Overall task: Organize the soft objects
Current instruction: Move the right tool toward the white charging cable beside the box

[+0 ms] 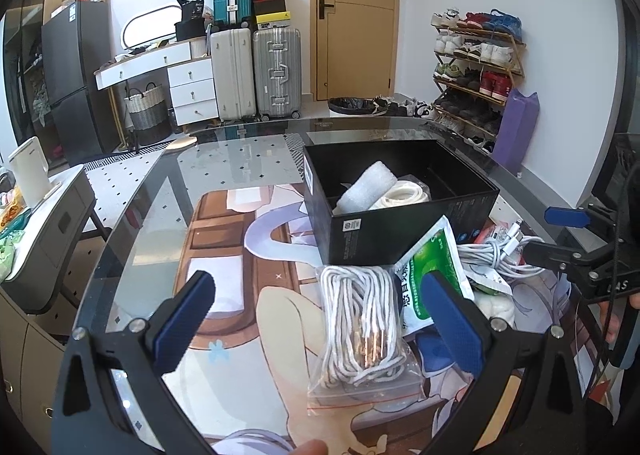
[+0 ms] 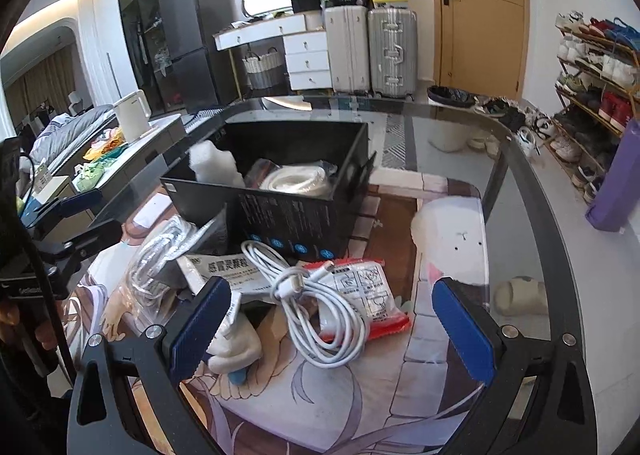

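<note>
A black box [image 1: 384, 227] [image 2: 296, 215] stands on the glass table and holds a white foam roll [image 1: 366, 185] [image 2: 214, 165] and a coiled white band [image 1: 404, 195] [image 2: 294, 179]. My left gripper [image 1: 320, 319] is open above a clear bag of white laces [image 1: 358, 319], with a green-and-white packet [image 1: 434, 275] beside its right finger. My right gripper [image 2: 332, 327] is open above a coiled white cable [image 2: 320, 307] that lies on a red-and-white packet [image 2: 368, 287]. A white soft item [image 2: 236, 347] lies by its left finger. The right gripper also shows at the right of the left wrist view [image 1: 568, 231].
The table's glass edge [image 2: 532, 183] curves round the right. A printed mat [image 1: 224, 239] covers the table's middle. A side cabinet with a white kettle [image 1: 30, 173] stands left. Suitcases [image 1: 256, 71], a door and a shoe rack [image 1: 476, 67] are behind.
</note>
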`<control>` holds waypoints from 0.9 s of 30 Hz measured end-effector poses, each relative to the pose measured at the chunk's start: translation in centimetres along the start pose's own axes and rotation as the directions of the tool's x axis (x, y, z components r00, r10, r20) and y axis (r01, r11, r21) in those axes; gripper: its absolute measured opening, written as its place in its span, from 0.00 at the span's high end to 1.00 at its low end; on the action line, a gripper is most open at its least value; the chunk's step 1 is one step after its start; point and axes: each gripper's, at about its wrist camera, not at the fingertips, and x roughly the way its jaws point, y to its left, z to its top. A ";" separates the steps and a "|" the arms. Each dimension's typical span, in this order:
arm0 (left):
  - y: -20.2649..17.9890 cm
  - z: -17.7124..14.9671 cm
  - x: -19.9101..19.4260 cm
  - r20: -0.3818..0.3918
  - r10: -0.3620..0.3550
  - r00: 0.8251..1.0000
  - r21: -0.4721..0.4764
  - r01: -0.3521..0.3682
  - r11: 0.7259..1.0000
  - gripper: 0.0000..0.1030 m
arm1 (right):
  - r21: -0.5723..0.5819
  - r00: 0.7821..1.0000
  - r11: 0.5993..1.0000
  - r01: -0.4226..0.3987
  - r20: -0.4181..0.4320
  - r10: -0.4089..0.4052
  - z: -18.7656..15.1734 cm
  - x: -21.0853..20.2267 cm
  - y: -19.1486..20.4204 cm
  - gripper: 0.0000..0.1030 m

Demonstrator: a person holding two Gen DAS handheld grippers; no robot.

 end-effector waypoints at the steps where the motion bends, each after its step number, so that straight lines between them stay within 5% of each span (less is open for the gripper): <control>1: -0.1 0.0 0.0 0.001 0.001 1.000 0.003 -0.001 1.000 0.00 | 0.008 1.000 1.000 0.009 -0.009 -0.009 0.0 0.2 -0.1 0.01; 27: 0.1 -1.1 1.8 -0.047 -0.010 0.999 0.014 0.011 1.000 0.00 | -0.007 0.981 0.988 0.151 -0.125 -0.151 -0.9 3.2 -1.7 0.01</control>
